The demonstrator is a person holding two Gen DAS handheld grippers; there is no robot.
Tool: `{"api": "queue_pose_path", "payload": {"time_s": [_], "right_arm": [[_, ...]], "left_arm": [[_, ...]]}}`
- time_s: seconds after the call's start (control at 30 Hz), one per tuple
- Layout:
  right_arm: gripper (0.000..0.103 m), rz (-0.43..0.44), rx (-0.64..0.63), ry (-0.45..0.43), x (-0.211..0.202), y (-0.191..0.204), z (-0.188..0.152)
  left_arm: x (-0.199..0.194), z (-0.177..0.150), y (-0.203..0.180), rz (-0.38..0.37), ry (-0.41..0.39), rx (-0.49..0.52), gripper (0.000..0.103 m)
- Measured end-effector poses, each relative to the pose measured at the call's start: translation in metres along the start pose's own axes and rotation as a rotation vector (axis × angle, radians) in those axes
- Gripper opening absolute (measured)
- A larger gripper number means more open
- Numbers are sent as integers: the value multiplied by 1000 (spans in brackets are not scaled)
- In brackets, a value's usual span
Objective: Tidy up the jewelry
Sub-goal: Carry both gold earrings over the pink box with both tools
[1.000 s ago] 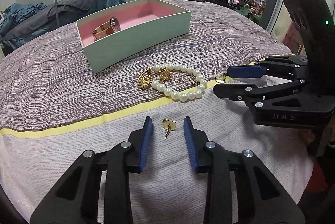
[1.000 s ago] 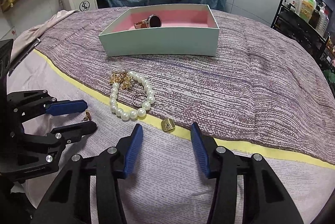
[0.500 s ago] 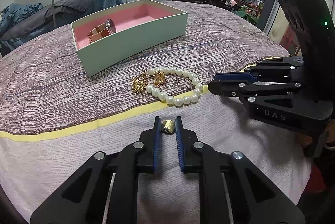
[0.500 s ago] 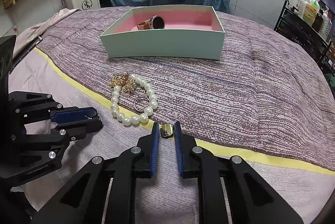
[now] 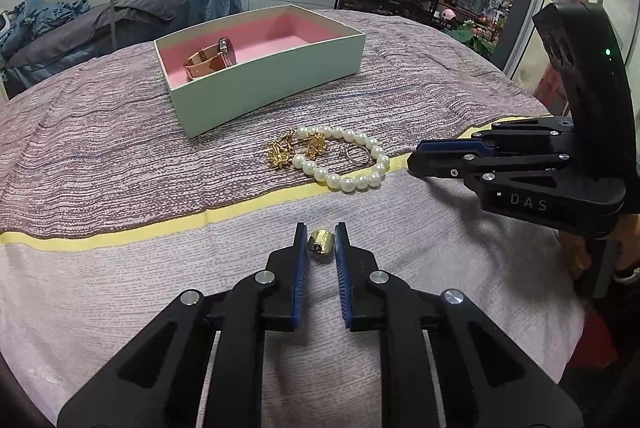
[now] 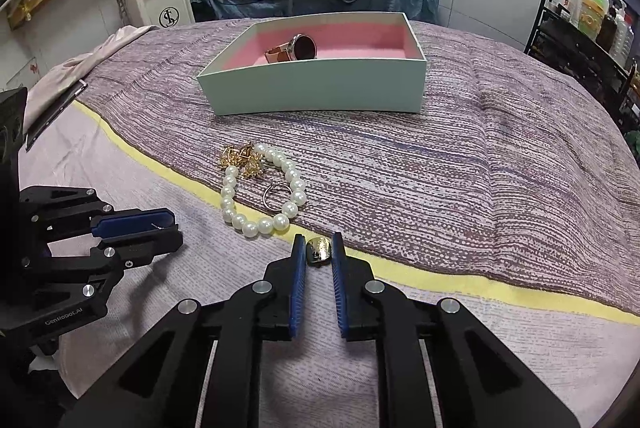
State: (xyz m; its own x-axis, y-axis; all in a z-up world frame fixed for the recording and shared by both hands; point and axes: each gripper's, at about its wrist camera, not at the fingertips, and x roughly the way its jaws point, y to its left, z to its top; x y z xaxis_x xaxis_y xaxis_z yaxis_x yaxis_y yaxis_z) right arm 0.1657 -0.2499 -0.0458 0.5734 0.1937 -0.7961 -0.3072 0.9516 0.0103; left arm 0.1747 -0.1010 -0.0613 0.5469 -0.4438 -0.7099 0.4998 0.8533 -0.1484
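Left wrist view: left gripper point(image 5: 321, 242) and right gripper point(image 6: 318, 251) are each pinching a gold stud earring point(image 5: 320, 242) above the bedspread point(image 5: 120, 156) — carrying both level to the pink-lined box point(image 5: 276, 72) is advised.

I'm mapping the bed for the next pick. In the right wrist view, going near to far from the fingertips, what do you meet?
Gold earring in the right gripper → pearl bracelet → mint box, watch inside.

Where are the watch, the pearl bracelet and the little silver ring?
watch point(image 6: 298, 49): right wrist view, on its round dark face, inside the box.
pearl bracelet point(image 6: 258, 226): right wrist view, on a near pearl.
silver ring point(image 6: 276, 195): right wrist view, on its band, inside the pearl loop.
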Motion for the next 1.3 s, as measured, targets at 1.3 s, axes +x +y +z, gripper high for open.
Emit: {"api": "queue_pose_path", "payload": {"time_s": [1.3], "right_arm": [[13, 66, -60, -76, 23, -7, 134]], "left_arm": [[55, 154, 81, -47, 74, -61, 14]]}}
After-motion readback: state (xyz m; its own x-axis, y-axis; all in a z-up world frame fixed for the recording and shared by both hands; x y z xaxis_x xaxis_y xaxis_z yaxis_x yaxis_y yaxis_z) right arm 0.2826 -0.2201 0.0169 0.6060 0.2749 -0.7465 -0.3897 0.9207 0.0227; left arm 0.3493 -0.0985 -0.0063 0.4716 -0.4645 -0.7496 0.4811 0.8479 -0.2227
